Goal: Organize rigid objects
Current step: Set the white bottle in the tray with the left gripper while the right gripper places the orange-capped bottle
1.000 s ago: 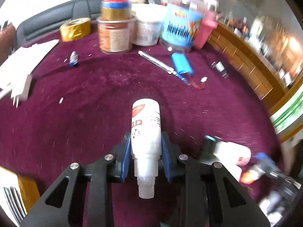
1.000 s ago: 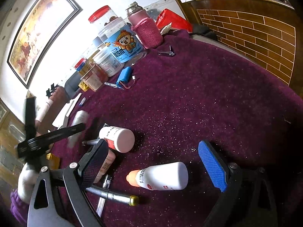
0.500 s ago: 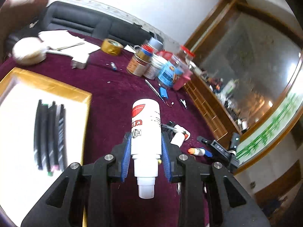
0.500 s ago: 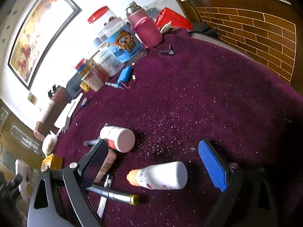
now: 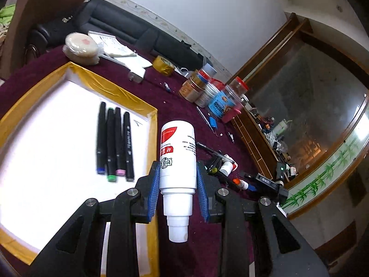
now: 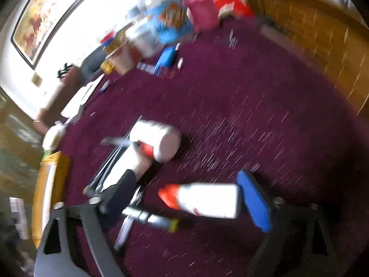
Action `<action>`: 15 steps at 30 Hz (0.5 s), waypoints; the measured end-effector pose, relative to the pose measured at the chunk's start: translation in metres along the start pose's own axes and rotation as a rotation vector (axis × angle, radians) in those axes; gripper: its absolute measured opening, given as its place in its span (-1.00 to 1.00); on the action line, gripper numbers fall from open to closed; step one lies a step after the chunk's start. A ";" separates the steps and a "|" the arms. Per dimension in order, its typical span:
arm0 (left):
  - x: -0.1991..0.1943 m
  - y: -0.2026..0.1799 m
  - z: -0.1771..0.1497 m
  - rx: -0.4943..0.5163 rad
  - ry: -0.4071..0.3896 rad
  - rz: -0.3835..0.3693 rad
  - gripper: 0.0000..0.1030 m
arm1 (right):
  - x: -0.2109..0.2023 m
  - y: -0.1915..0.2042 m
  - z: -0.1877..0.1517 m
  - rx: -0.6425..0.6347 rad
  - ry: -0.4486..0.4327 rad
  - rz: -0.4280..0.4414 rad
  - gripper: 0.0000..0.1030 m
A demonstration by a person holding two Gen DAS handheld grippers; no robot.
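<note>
Bottle clamped in my left claw could slip nose-heavy, while my right claw closes around another, untouched.

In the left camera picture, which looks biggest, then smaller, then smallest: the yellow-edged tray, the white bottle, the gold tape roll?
1. Yellow-edged tray, biggest by far.
2. White bottle, though it sits right by the camera in the left tool, so it looks bigger than it may be.
3. Gold tape roll, smallest, but farthest away.
</note>
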State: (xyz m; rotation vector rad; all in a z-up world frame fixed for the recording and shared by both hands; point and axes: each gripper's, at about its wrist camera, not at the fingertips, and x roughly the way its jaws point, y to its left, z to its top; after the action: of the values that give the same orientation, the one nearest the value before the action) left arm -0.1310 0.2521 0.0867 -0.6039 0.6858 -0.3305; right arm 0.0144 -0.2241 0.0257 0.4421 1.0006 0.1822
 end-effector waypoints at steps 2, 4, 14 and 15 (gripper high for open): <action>-0.006 0.004 0.000 -0.002 -0.011 0.009 -0.48 | -0.004 0.001 -0.008 0.012 0.059 0.127 0.56; -0.006 0.006 0.001 -0.006 -0.013 0.009 -0.48 | -0.011 0.002 -0.017 0.031 0.107 0.252 0.54; 0.004 -0.003 -0.006 0.010 0.023 0.000 -0.48 | -0.016 0.041 -0.020 -0.232 0.031 -0.042 0.21; 0.003 -0.004 -0.006 0.013 0.020 0.006 -0.48 | -0.011 0.048 -0.022 -0.266 0.044 -0.071 -0.01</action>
State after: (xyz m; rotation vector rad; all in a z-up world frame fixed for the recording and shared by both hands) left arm -0.1333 0.2452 0.0846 -0.5865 0.7041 -0.3361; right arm -0.0072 -0.1786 0.0449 0.1607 1.0168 0.2582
